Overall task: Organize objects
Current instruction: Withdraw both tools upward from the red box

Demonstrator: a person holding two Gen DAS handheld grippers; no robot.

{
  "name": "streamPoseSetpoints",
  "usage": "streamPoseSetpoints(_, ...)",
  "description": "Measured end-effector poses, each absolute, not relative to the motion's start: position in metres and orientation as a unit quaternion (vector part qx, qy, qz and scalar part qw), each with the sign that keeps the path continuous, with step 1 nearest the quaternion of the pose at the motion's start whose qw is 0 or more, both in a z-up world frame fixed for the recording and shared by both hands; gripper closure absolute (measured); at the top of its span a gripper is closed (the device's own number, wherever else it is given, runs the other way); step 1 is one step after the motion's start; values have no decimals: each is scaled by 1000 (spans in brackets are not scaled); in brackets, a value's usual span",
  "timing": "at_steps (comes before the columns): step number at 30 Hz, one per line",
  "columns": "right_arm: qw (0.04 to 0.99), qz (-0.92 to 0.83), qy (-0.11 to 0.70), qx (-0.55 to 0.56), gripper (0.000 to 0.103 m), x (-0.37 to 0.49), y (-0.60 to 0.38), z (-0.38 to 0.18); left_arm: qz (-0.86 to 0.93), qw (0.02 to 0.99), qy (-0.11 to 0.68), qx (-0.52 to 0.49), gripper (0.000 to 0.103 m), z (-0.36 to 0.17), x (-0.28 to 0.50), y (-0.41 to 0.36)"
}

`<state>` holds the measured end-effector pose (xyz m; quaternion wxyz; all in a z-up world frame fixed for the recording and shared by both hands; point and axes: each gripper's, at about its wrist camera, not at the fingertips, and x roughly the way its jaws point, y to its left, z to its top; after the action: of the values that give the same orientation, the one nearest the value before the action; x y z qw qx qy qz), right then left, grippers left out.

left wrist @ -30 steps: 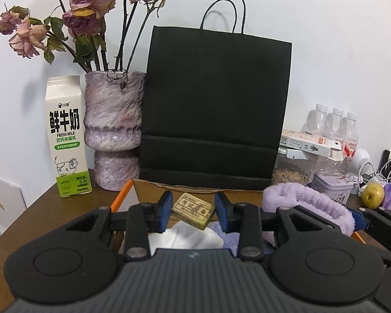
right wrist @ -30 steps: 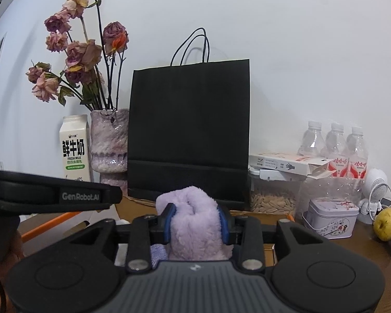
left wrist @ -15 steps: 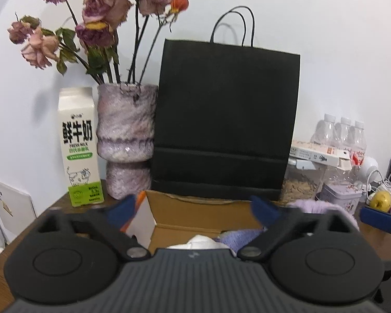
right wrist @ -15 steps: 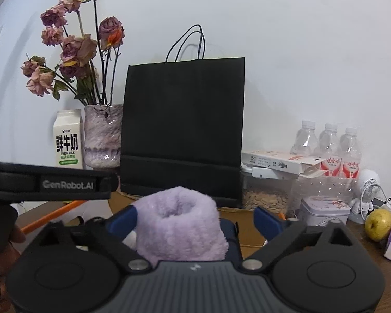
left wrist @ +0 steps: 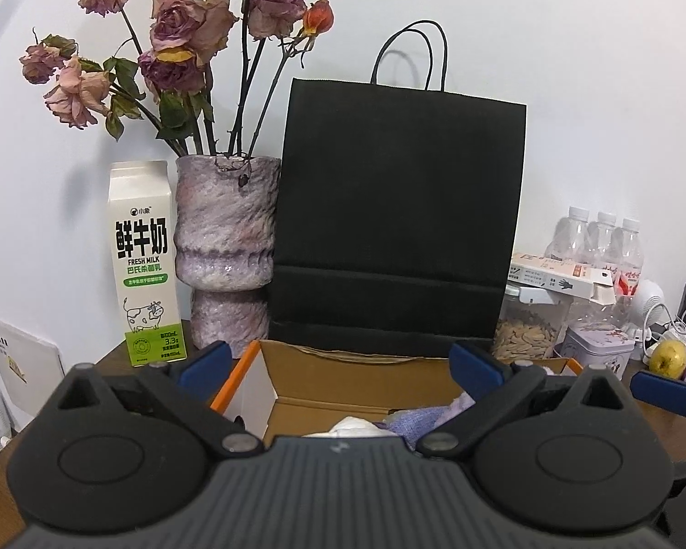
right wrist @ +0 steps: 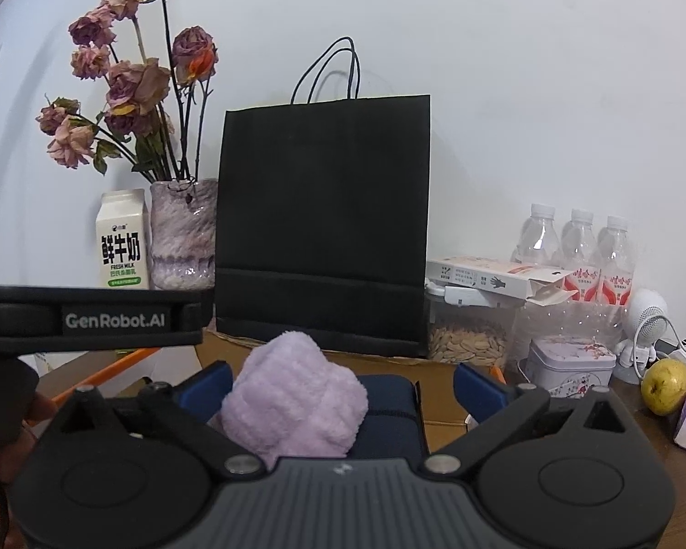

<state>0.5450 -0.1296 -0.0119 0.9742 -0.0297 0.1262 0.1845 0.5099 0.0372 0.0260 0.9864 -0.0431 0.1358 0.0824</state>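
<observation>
An open cardboard box (left wrist: 343, 373) with orange edges sits in front of me on the wooden table. In the left wrist view it holds a white cloth (left wrist: 350, 425) and a bluish-purple cloth (left wrist: 416, 418). My left gripper (left wrist: 340, 366) is open and empty above the box. In the right wrist view a fluffy lilac roll (right wrist: 292, 400) lies on a dark blue item (right wrist: 388, 407) in the box. My right gripper (right wrist: 340, 382) is open around the roll; its left pad is close to it, contact unclear.
A black paper bag (left wrist: 398, 224) stands behind the box. Left of it are a vase of dried roses (left wrist: 226, 251) and a milk carton (left wrist: 144, 265). To the right are a seed jar (right wrist: 468, 334), a tin (right wrist: 569, 366), water bottles (right wrist: 576, 247) and a pear (right wrist: 665, 386).
My left gripper opened and let go of the small yellow box, which is now out of sight. My right gripper opened and released the lilac roll, which now rests in the box.
</observation>
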Motion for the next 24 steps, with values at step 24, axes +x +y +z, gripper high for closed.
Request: streamPoseSetpoints(24,973,183,134,-33,0,505,-136,0,87,987,127,-46,0,41,456,36)
